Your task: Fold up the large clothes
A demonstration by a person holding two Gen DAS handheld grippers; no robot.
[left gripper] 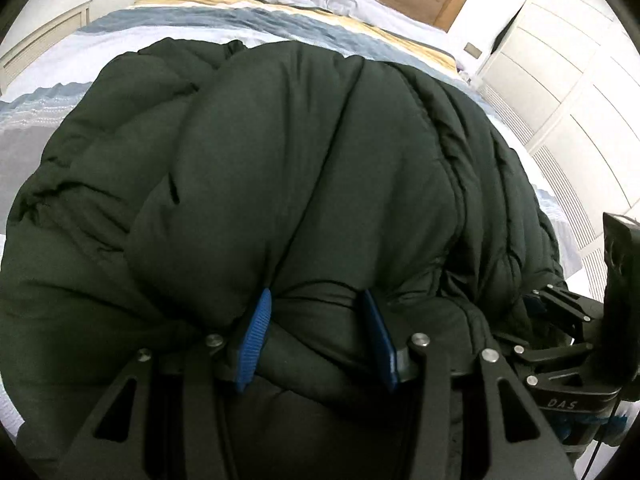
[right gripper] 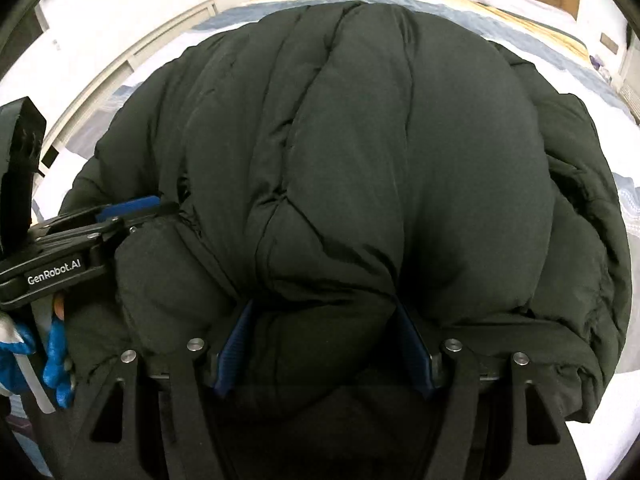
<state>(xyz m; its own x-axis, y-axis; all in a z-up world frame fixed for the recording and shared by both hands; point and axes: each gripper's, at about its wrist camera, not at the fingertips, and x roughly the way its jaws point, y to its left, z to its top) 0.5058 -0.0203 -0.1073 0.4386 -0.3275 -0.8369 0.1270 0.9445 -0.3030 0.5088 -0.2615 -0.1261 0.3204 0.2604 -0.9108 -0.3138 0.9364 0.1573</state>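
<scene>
A large dark green puffer jacket (left gripper: 288, 168) lies bunched on the bed and fills both views; it also shows in the right wrist view (right gripper: 380, 152). My left gripper (left gripper: 316, 308) is shut on a thick fold of the jacket's near edge, blue pads pressed into the padding. My right gripper (right gripper: 324, 316) is shut on another thick fold of the same near edge. The right gripper also shows at the right of the left wrist view (left gripper: 560, 312). The left gripper also shows at the left of the right wrist view (right gripper: 132, 208). The two stand side by side.
The bed (left gripper: 280, 20) has a striped blue, yellow and white cover, pillows and a wooden headboard (left gripper: 452, 4) at the far end. White wardrobe doors (left gripper: 568, 80) stand to the right, a white cabinet (right gripper: 132, 40) to the left.
</scene>
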